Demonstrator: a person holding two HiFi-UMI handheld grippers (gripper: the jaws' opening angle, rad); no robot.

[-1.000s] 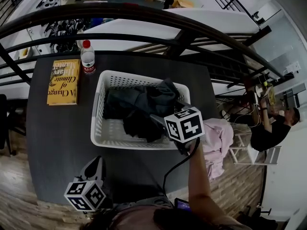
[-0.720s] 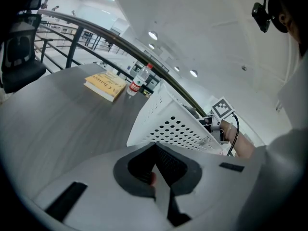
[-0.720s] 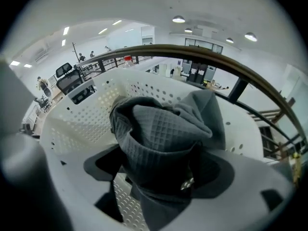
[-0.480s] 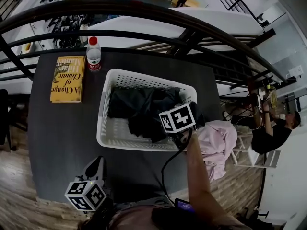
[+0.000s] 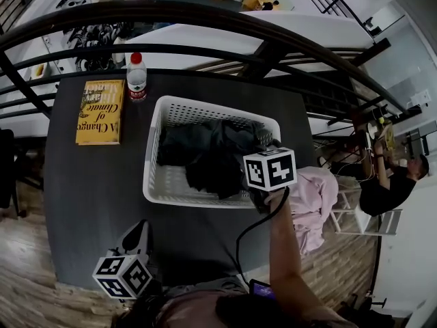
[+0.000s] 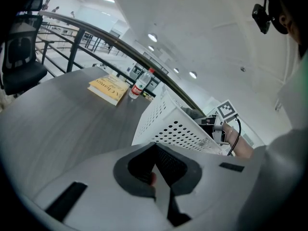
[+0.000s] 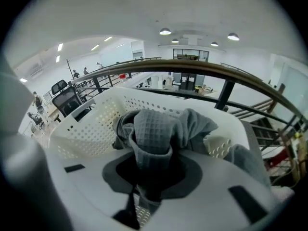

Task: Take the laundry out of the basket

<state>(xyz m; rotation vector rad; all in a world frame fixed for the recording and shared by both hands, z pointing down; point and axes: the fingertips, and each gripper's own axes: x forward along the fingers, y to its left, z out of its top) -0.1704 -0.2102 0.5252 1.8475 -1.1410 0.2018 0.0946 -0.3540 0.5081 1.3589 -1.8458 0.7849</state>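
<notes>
Tongs [image 7: 151, 176] closing on waffle-weave cloth [image 7: 154, 134], seemingly grey

The dark grey counter [image 5: 89, 183] carries a white perforated plastic basket [image 5: 153, 157] under the right tongs [image 7: 144, 189], and, beyond the left tongs [image 5: 134, 236], a yellow book [image 5: 99, 111] beside a red-capped clear bottle [image 5: 136, 79].

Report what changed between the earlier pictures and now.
The right tongs, down in the basket, have just been closing and now pinch the grey waffle cloth. The left tongs, book, bottle and pink garment stayed put.
</notes>
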